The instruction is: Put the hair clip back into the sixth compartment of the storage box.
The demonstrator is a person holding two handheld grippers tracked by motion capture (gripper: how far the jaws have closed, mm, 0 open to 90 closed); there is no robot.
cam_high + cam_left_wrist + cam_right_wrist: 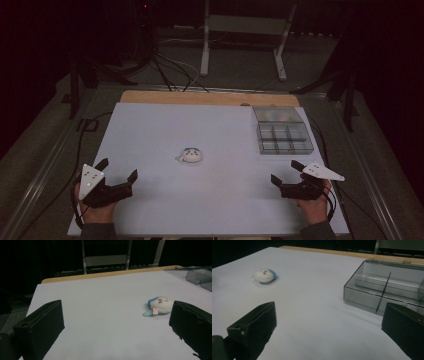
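Observation:
A small white and blue plush toy (191, 155) lies near the middle of the white table (165, 130). In the left gripper view the plush toy (158, 306) sits ahead and to the right, partly behind the right jaw. In the right gripper view the plush toy (264, 275) lies far off to the left. My left gripper (118, 170) rests open at the front left of the table with nothing between its jaws. My right gripper (286, 172) rests open at the front right, just in front of a clear compartment box (282, 134).
The clear box (387, 290) has several compartments and an open lid at the back. A wooden strip (210, 98) runs along the table's far edge. Beyond it stand a metal frame (245, 30) and cables on the dark floor.

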